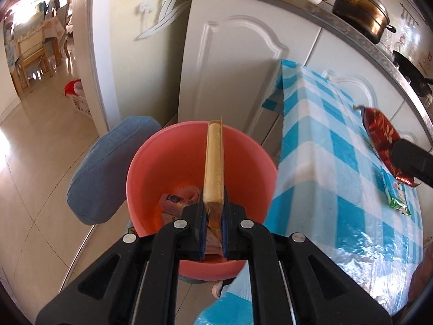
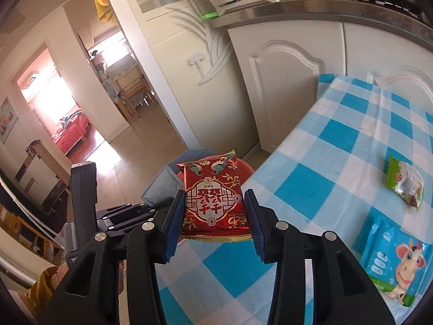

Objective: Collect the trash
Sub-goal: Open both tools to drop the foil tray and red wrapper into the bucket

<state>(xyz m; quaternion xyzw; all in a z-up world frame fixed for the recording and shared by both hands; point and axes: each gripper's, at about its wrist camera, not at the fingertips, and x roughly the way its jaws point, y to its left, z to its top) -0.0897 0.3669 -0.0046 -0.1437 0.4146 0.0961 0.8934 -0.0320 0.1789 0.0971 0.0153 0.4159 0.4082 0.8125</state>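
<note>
My left gripper is shut on a long tan snack stick in a clear wrapper, held above a pink bucket with wrappers at its bottom. My right gripper is shut on a red snack packet, held above the left edge of the blue-checked table. That red packet also shows in the left wrist view. A green wrapper and a blue cow-print packet lie on the table.
A blue cushioned stool stands beside the bucket. White cabinets stand behind, with pots on the counter. A doorway opens to the left. The left gripper's body shows left of the right gripper.
</note>
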